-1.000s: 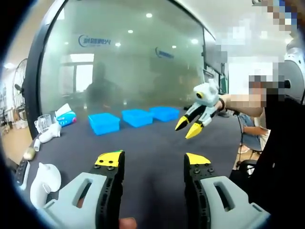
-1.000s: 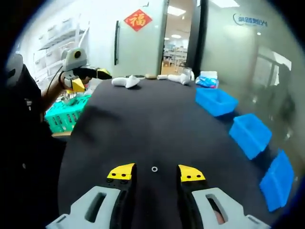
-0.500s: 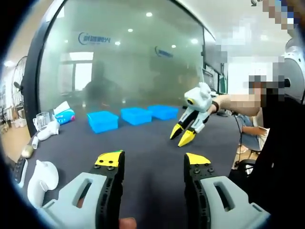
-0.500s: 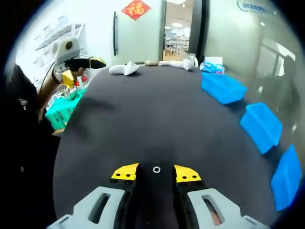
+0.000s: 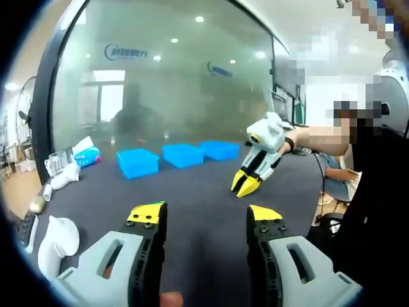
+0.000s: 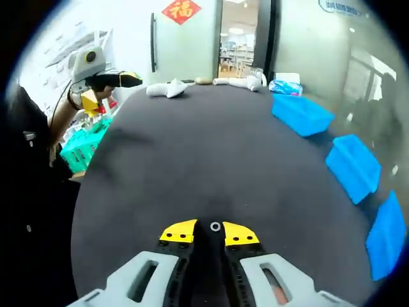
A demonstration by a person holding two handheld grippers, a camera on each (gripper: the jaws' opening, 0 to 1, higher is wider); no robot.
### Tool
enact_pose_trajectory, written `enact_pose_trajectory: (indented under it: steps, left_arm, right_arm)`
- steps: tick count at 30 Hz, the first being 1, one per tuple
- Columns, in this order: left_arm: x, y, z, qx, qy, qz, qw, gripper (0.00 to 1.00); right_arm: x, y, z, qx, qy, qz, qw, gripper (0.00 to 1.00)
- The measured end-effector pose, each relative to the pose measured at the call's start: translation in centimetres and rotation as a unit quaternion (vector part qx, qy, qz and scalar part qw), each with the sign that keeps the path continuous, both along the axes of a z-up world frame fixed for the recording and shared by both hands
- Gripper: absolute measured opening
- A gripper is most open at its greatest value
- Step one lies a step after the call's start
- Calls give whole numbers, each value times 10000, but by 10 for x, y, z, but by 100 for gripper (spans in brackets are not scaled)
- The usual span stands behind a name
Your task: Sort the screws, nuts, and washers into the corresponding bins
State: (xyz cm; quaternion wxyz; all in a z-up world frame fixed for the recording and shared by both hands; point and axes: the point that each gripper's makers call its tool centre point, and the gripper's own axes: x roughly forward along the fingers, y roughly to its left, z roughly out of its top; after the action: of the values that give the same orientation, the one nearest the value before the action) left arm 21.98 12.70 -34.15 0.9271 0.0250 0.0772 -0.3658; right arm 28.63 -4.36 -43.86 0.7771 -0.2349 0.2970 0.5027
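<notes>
A small metal washer (image 6: 215, 226) lies on the dark table (image 6: 192, 147), pinched between the yellow tips of my right gripper (image 6: 209, 230), which is shut on it. Seen from the left gripper view, the right gripper (image 5: 243, 187) points down at the table (image 5: 192, 185) with its tips together. My left gripper (image 5: 203, 214) is open and holds nothing; from the other side it (image 6: 112, 89) hangs off the table's left side. Three blue bins (image 5: 139, 164) (image 5: 183, 156) (image 5: 220, 151) stand in a row along the glass wall, the same bins (image 6: 301, 115) (image 6: 353, 167) (image 6: 386, 233) at the right.
White objects (image 6: 167, 90) (image 5: 61, 238), a tissue pack (image 5: 88, 157) and a glass cup (image 5: 56, 165) sit at the table's end. A green crate (image 6: 83, 150) stands below the left edge. A person (image 5: 370, 192) stands at the table's side.
My right gripper's jaws have closed in from wide apart onto the washer while lowering toward the table. The left gripper has stayed open and still.
</notes>
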Motion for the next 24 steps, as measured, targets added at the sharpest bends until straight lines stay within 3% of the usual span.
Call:
enact_pose_trajectory:
  steps: [7,15,24]
  left_arm:
    - [-1,-3,2,14,-18,-30,10000,48]
    - [-2,-3,3,12,-31,-7,10000,48]
    - [-2,-3,7,-7,-64,7,10000,48]
  right_arm:
    - [4,-2,-1,114,154,-156,9997,4]
    - [4,-3,0,196,56,-180,9996,4]
    - [0,-11,24,805,-123,-507,9954,4]
